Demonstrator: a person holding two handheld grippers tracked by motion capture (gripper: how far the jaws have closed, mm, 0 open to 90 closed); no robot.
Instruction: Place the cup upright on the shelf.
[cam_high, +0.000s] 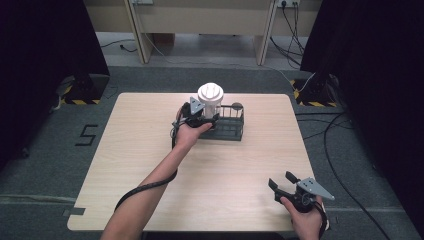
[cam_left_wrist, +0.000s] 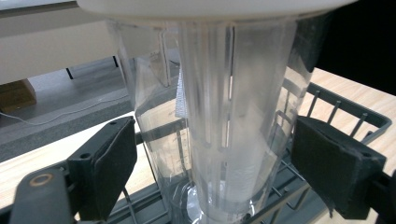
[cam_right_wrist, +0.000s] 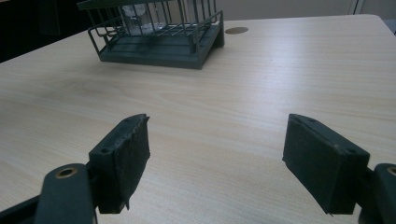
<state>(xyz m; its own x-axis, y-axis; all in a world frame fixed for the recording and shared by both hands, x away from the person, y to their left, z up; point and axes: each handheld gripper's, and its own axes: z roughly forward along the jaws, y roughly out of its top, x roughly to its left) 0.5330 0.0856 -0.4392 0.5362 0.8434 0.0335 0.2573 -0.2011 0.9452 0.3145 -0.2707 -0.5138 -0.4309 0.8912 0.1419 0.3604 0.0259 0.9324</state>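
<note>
Left hand-held gripper (cam_high: 209, 119) is up at the far middle of the light wooden table (cam_high: 150, 150), and its black padded jaws sit either side of the tall clear plastic cylinder container with the white ribbed lid (cam_high: 210, 100). In the left gripper view there's a visible gap between each pad and the clear wall (cam_left_wrist: 224, 116), so I'd call it released, jaws bracketing the container but not squeezing it. Container stands upright inside the dark green wire rack with a solid base (cam_high: 231, 127), at the rack's left end, and you can see the rack's rails (cam_left_wrist: 345, 109) running behind and below it. My guess is the jaws are set low on the body, under the wide lid, because that's the straight-walled part and the lid would stop it slipping down if it gets lifted. Whether this is a grab about to happen or a let-go just finished, I can't tell. Right hand-held gripper (cam_high: 284, 181) is parked well apart at the near right corner of the table, jaws spread wide over bare wood with nothing between them, pointing toward the rack (cam_right_wrist: 159, 35). Looks like it's just waiting out of the way so the left one has room. Small dark round spot (cam_high: 237, 105) on the table just behind the rack, can't tell what it is.
</note>
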